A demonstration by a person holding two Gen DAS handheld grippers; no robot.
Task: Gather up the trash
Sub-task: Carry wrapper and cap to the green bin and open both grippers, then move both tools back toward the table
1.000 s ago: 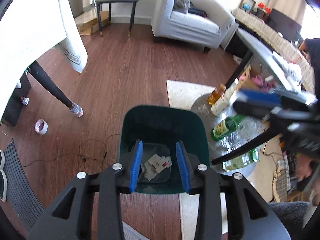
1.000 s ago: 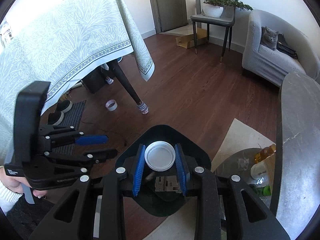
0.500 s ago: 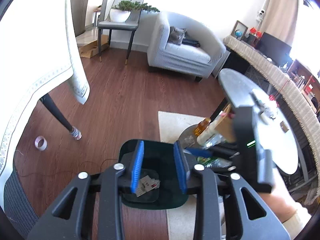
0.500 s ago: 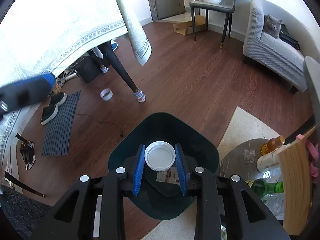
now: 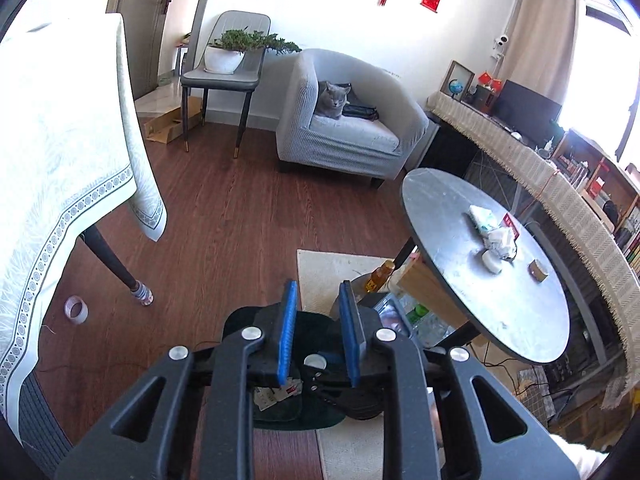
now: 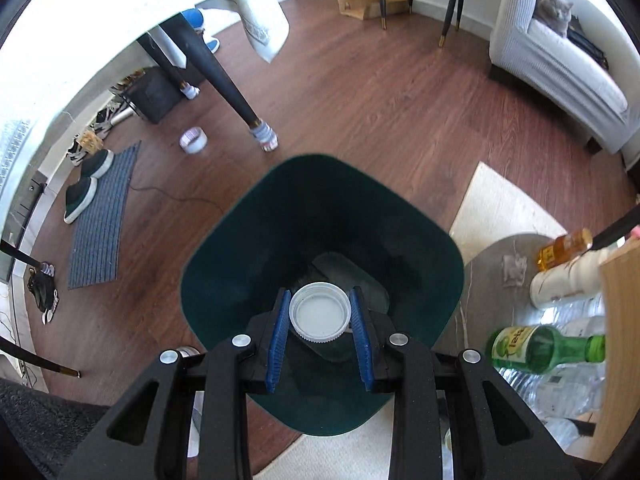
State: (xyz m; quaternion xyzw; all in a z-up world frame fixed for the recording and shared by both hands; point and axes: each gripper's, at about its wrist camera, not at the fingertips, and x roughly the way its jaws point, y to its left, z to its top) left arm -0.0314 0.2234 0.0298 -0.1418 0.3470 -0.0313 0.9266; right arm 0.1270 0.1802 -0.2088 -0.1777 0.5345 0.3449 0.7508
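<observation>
A dark green bin (image 6: 248, 240) stands on the wood floor with paper scraps (image 5: 276, 394) at its bottom. My right gripper (image 6: 319, 295) is shut on a white round cap (image 6: 320, 317) and hangs inside the bin's mouth, pointing steeply down. Higher up, my left gripper (image 5: 318, 285) looks over the bin (image 5: 240, 316); its jaws are closing with nothing between the blue pads (image 5: 288, 332). Below it the cap (image 5: 315, 360) shows in the right gripper. On the round grey table (image 5: 500, 320) lie a tissue pack (image 5: 482, 216), a crumpled tissue (image 5: 500, 238) and a small brown box (image 5: 538, 270).
A cloth-covered table (image 5: 60, 160) and its dark leg (image 6: 236, 100) stand left of the bin, with a tape roll (image 6: 193, 139) on the floor. Bottles (image 6: 544, 350) lie on a low shelf to the right. An armchair (image 5: 352, 136) with a cat sits behind, and a pale rug (image 6: 500, 204).
My left gripper has risen and tilted up from the bin, its jaws narrowing. My right gripper has sunk with the cap into the bin's mouth.
</observation>
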